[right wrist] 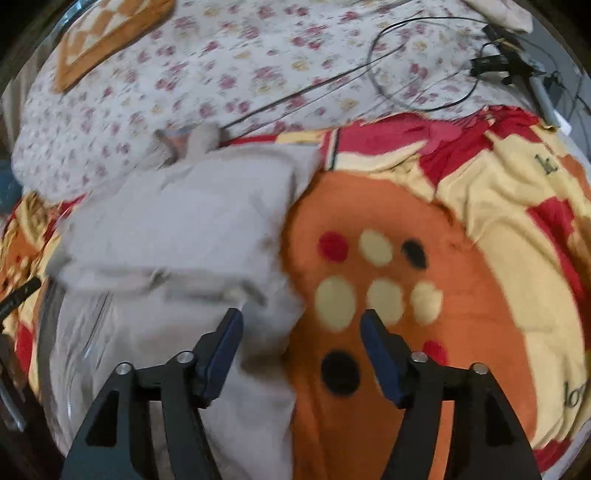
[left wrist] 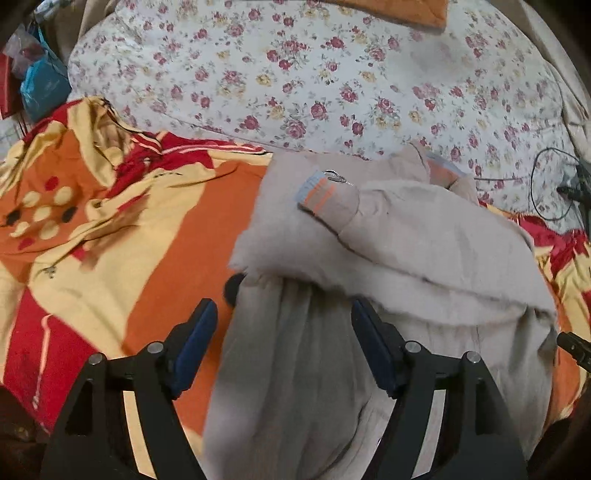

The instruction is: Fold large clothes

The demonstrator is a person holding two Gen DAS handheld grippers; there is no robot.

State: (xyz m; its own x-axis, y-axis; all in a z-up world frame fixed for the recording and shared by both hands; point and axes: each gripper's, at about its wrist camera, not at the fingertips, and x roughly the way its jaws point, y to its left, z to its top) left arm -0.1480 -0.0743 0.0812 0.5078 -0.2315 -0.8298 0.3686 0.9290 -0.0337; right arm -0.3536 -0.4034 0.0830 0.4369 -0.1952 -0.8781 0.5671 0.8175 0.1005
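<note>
A large beige fleece garment (left wrist: pixel 406 240) lies partly folded on an orange, red and yellow blanket (left wrist: pixel 92 258). A sleeve with a blue and orange striped cuff (left wrist: pixel 319 194) is folded across its top. My left gripper (left wrist: pixel 284 314) is open, jaws wide, over the garment's near left part, holding nothing. In the right wrist view the garment (right wrist: pixel 192 229) lies to the left. My right gripper (right wrist: pixel 301 321) is open and empty over the garment's right edge and the blanket (right wrist: pixel 424 369).
A floral white quilt (left wrist: pixel 314 81) covers the far side of the bed. Black cables and a charger (right wrist: pixel 495 62) lie on it at the far right. An orange checked cushion (right wrist: pixel 107 33) sits far left. Bags (left wrist: pixel 40 81) stand beside the bed.
</note>
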